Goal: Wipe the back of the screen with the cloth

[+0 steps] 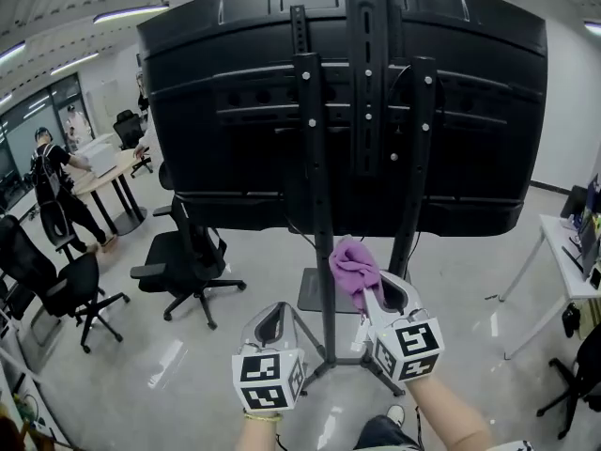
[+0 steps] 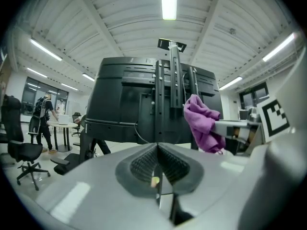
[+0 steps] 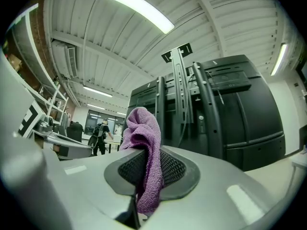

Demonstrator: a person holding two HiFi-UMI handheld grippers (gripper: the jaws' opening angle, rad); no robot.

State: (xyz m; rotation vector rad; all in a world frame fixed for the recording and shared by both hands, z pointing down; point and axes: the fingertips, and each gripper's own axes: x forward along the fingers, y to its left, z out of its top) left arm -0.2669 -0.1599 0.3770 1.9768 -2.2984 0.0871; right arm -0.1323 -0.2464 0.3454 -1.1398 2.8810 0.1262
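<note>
The big black back of the screen (image 1: pixel 235 111) fills the upper head view, mounted on a black stand with vertical rails (image 1: pixel 321 186). A purple cloth (image 1: pixel 355 269) is bunched up below the screen's lower edge, just right of the stand's pole, apart from the screen. My right gripper (image 1: pixel 369 299) is shut on the cloth (image 3: pixel 144 143), which sticks up between its pads. My left gripper (image 1: pixel 272 325) is lower and to the left, shut with nothing in it (image 2: pixel 157 150). The screen's back (image 2: pixel 129 99) lies ahead of both grippers (image 3: pixel 240 104).
Black office chairs (image 1: pixel 188 261) stand on the floor left of the stand. A person (image 1: pixel 56 181) stands by a round table (image 1: pixel 103 172) at far left. A white desk (image 1: pixel 568 261) sits at the right edge. The stand's base plate (image 1: pixel 315 294) rests on the glossy floor.
</note>
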